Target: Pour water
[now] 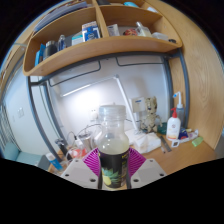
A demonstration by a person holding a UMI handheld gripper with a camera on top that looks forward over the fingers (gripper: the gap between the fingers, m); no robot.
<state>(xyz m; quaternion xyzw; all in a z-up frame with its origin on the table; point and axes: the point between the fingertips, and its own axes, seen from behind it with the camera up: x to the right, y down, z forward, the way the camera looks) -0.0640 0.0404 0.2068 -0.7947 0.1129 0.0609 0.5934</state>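
The hand-held gripper (113, 163) is clamped on the bottle (113, 150). Tip it slowly so no water spills on the desk (185, 152).

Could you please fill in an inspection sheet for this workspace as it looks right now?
Surface: a desk, crowded at the back, runs beyond the fingers.
Job's things: a clear bottle with a dark label stands upright between the fingers; no cup or other vessel to pour into can be made out.
Clutter: a white pump bottle with a red top, a small figure and a heap of small items on the desk.
Grippers: the gripper has its pink pads at either side of the bottle; whether they press on it cannot be told.
Cables: nothing seen.
Surroundings: a wooden shelf overhead with boxes on it, and a pale wall behind.
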